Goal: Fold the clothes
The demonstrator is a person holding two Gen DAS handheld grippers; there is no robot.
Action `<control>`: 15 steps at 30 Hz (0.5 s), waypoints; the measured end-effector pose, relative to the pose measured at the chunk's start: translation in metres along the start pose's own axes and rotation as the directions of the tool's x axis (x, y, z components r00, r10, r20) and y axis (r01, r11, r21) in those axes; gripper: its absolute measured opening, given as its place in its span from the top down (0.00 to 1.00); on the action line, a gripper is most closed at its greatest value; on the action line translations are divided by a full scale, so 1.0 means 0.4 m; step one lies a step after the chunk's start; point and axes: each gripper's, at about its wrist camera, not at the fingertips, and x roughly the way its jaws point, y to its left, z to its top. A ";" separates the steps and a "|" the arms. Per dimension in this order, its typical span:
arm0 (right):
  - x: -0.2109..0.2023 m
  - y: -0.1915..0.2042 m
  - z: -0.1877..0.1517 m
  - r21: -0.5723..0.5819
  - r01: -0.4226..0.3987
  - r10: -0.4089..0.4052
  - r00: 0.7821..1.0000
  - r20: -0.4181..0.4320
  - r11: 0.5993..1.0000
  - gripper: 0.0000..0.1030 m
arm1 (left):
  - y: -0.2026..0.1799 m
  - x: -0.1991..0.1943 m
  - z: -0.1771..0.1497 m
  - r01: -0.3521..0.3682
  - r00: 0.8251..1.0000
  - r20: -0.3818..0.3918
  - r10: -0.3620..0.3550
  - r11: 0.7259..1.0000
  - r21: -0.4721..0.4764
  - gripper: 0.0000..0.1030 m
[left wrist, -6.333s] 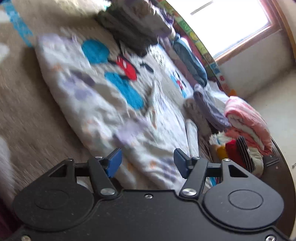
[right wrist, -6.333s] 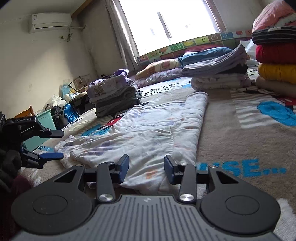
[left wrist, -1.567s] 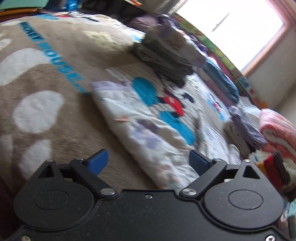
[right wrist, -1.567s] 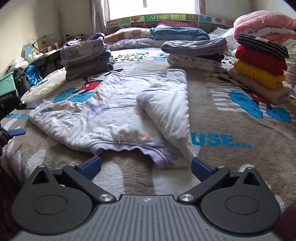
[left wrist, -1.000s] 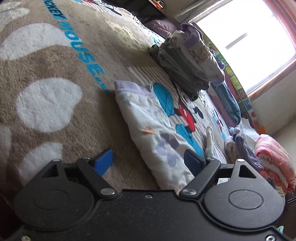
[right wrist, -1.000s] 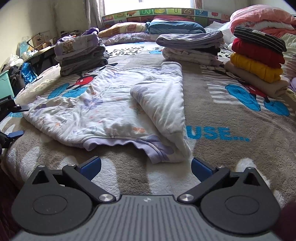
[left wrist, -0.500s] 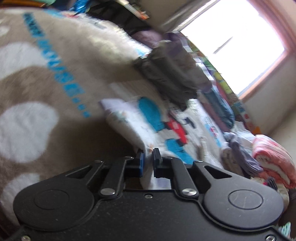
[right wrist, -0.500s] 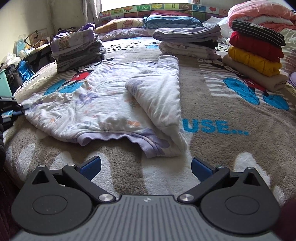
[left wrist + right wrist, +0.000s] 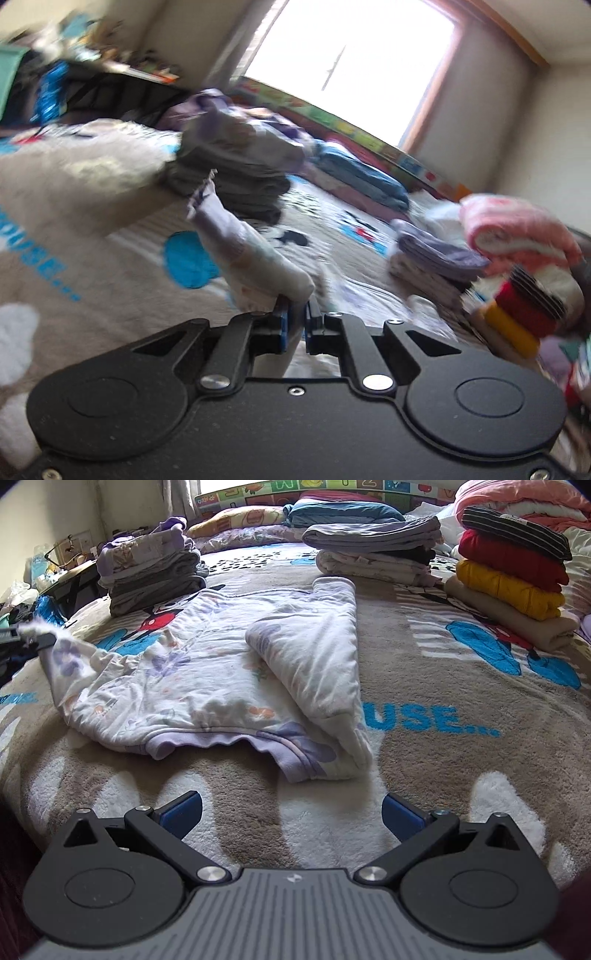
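My left jaws pinching the pyjama top's sleeve raised off the bed, my right jaws spread wide near the bed's front edge, facing the top's hem

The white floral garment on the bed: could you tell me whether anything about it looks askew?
Yes: the white floral garment lies lopsided, one sleeve folded across its body while the left gripper lifts the other sleeve off the blanket. Its purple hem is rumpled.

Bed's got a fuzzy tan cartoon blanket with a floral garment spread mid-surface and folded stacks toward the far edge and right side.
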 end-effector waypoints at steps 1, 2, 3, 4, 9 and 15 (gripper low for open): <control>0.001 0.000 -0.001 -0.001 -0.002 0.002 1.000 -0.003 1.000 0.00 | -0.017 0.003 -0.004 0.018 1.000 -0.004 -0.017 1.000 0.023 0.95; 0.002 -0.001 -0.001 -0.001 -0.004 0.004 1.000 -0.006 1.000 0.00 | -0.034 0.006 -0.011 0.035 0.999 -0.010 -0.035 0.998 0.047 0.95; 0.003 -0.003 -0.002 0.001 -0.006 0.006 1.000 -0.008 1.000 0.00 | -0.053 0.010 -0.019 0.049 0.999 -0.015 -0.048 0.996 0.074 0.95; 0.004 -0.005 -0.003 0.004 -0.007 0.007 1.000 -0.009 1.000 0.00 | -0.073 0.016 -0.026 0.058 0.998 -0.021 -0.056 0.993 0.107 0.95; 0.008 -0.016 -0.006 0.011 -0.007 0.007 1.000 -0.015 1.000 0.00 | -0.156 0.049 -0.059 0.108 0.994 -0.056 -0.098 0.971 0.212 0.95; 0.015 -0.027 -0.010 0.019 -0.017 0.017 1.000 -0.022 1.000 0.00 | -0.225 0.088 -0.115 0.151 0.986 -0.110 -0.123 0.942 0.299 0.95</control>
